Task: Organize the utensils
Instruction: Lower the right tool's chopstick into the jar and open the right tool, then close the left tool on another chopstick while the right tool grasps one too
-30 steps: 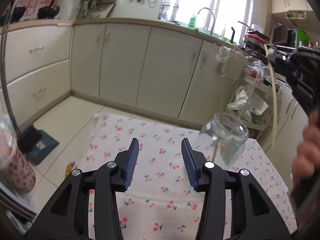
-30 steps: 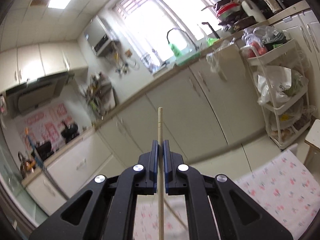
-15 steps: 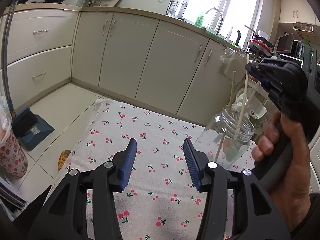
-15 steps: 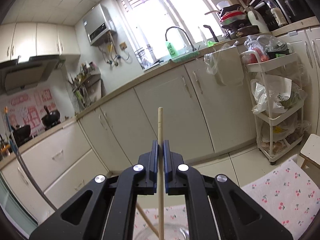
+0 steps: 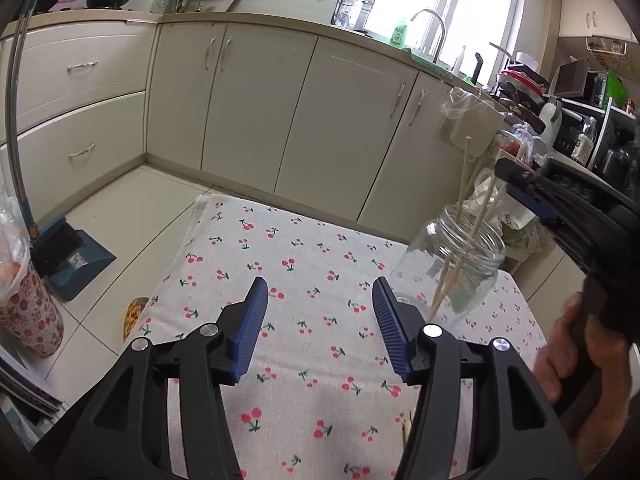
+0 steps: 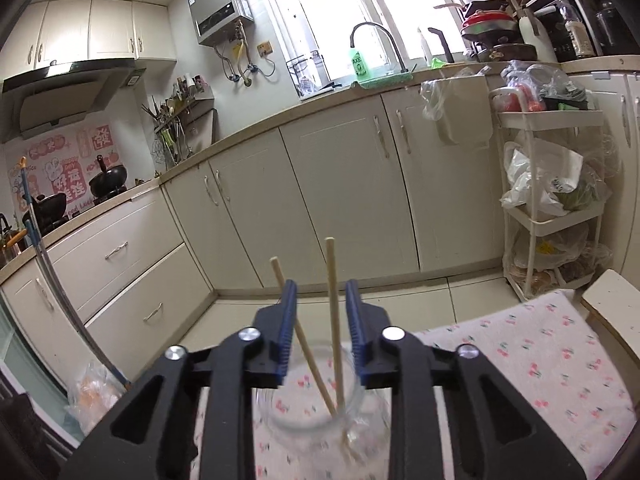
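A clear glass jar (image 5: 460, 264) stands on the cherry-print tablecloth (image 5: 312, 280) at the right. Two wooden chopsticks (image 5: 464, 200) lean inside it. In the right wrist view the jar (image 6: 316, 396) sits just below my right gripper (image 6: 320, 320), whose fingers are open on either side of the two chopsticks (image 6: 334, 320), touching neither that I can see. The right gripper also shows in the left wrist view (image 5: 528, 196) above the jar. My left gripper (image 5: 318, 312) is open and empty over the cloth, left of the jar.
Cream kitchen cabinets (image 5: 280, 112) run behind the table. A white trolley with bags (image 6: 552, 208) stands at the right. A blue dustpan (image 5: 68, 256) and a floral bin (image 5: 24, 312) sit on the floor at left. A wooden stick end (image 5: 406, 428) lies near the table's front.
My right gripper has lowered the chopstick into the jar and opened, letting it go. It now leans in the jar beside the other one. The left gripper stays open.
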`<state>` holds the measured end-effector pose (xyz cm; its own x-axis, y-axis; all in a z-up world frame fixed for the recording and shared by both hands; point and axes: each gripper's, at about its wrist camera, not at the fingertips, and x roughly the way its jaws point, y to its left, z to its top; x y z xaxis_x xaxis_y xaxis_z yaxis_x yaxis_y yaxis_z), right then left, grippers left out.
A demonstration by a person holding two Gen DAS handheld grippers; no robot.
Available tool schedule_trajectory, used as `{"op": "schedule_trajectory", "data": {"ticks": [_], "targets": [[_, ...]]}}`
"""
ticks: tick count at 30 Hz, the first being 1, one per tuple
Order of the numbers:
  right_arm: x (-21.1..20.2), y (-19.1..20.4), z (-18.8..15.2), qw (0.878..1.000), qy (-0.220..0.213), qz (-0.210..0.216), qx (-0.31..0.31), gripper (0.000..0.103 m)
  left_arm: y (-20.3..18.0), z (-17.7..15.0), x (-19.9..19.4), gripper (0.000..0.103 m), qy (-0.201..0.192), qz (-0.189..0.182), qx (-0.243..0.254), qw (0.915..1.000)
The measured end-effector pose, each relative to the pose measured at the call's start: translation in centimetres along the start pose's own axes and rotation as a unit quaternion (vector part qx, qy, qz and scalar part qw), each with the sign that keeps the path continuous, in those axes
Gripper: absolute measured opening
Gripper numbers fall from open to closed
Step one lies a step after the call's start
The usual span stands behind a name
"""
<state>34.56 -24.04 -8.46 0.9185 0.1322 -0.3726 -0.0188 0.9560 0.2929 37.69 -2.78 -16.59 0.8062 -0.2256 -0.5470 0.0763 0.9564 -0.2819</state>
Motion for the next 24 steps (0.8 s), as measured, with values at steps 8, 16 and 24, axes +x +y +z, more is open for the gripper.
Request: {"op": "schedule_trajectory", "data": {"ticks": [8, 16, 24], "targets": [[-7.5, -1.4, -6.9, 0.986, 0.163, -0.013, -0.008, 0.028, 0.0, -1.9, -3.0, 0.058, 0.059, 0.001, 0.030, 0.9978], [-8.9, 0.4, -14.1, 0.963, 0.267, -0.019, -0.030, 0.022, -0.5, -4.5, -5.6, 0.060, 0.107, 0.004, 0.040, 0.9935], [-8.1, 0.7, -15.3, 0.955, 0.283, -0.055, -0.067, 0.021, -2.5, -5.9, -6.1, 0.061, 0.133, -0.008, 0.079, 0.9879]]}}
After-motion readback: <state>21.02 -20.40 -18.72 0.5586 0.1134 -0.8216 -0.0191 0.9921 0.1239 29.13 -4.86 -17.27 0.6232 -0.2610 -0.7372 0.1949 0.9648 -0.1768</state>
